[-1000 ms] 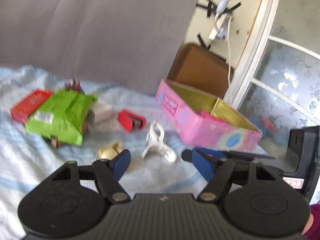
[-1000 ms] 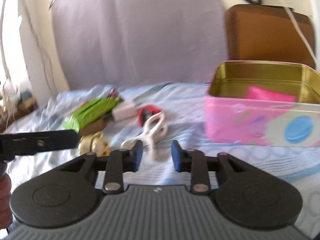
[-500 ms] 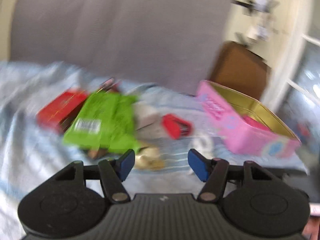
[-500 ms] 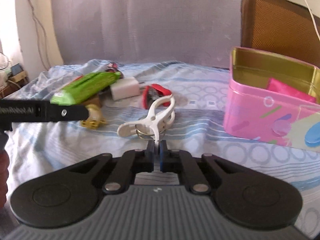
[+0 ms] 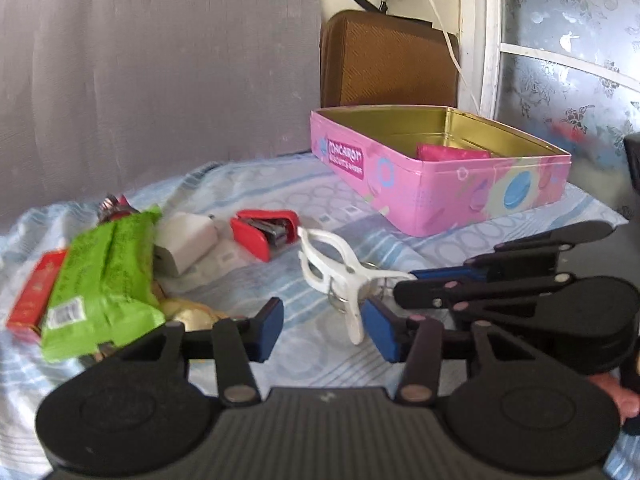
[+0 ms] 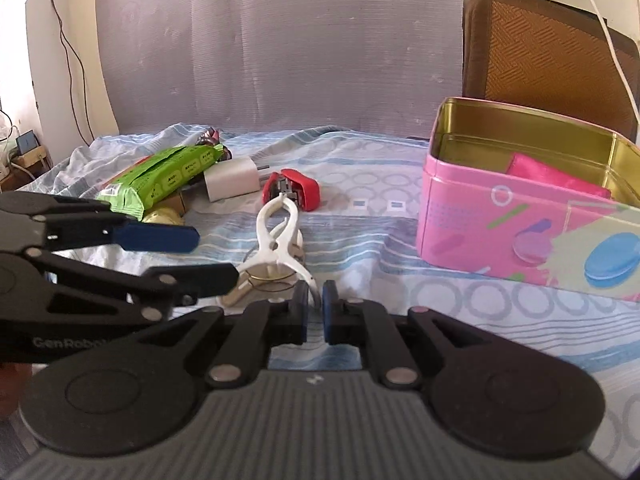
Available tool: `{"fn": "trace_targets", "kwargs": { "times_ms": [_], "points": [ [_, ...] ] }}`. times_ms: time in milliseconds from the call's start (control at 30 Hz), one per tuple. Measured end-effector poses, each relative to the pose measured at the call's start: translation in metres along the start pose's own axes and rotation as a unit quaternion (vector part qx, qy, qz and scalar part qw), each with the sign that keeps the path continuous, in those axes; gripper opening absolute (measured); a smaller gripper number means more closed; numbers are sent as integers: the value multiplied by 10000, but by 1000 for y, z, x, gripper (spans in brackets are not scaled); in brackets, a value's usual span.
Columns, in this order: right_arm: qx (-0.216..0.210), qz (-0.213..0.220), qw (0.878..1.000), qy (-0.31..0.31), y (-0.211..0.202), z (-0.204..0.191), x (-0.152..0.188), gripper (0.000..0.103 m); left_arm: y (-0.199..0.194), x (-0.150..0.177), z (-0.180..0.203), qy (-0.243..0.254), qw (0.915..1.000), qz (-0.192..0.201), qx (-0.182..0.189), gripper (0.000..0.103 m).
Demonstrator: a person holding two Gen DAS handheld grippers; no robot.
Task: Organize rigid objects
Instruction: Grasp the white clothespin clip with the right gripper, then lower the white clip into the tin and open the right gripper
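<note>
A white clothes peg lies on the blue sheet; it also shows in the left wrist view. My right gripper is shut on one handle of the peg; it enters the left wrist view from the right. My left gripper is open and empty, low over the sheet just left of the peg; in the right wrist view it reaches in from the left. An open pink tin holding a pink packet stands to the right, also seen in the left wrist view.
A red mini stapler, a white charger plug, a green snack packet, a red box and a gold object lie to the left. A brown case stands behind the tin by the wall.
My right gripper closed from open onto the peg's handle. My left gripper swung left and back, settling low beside the peg, still open.
</note>
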State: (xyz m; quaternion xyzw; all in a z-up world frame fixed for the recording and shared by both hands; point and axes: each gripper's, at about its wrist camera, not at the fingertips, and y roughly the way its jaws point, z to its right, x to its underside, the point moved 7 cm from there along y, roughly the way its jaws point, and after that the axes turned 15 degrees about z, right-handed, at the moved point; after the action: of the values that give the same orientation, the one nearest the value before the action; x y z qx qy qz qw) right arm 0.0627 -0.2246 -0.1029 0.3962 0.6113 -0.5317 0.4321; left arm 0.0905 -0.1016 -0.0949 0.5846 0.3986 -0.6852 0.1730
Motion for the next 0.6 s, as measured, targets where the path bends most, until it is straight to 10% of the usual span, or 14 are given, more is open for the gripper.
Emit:
{"fn": "trace_targets", "kwargs": {
  "times_ms": [100,200,600],
  "points": [
    [-47,5,9999,104,1,2,2,11,3,3,4,17,10000,-72,20,36],
    [-194,-19,9997,166,1,2,3,8,11,10,6,91,9997,-192,-119,6],
    [222,1436,9894,-9,-45,39,-69,6,11,-91,56,478,9931,1068,95,6]
  ]
}}
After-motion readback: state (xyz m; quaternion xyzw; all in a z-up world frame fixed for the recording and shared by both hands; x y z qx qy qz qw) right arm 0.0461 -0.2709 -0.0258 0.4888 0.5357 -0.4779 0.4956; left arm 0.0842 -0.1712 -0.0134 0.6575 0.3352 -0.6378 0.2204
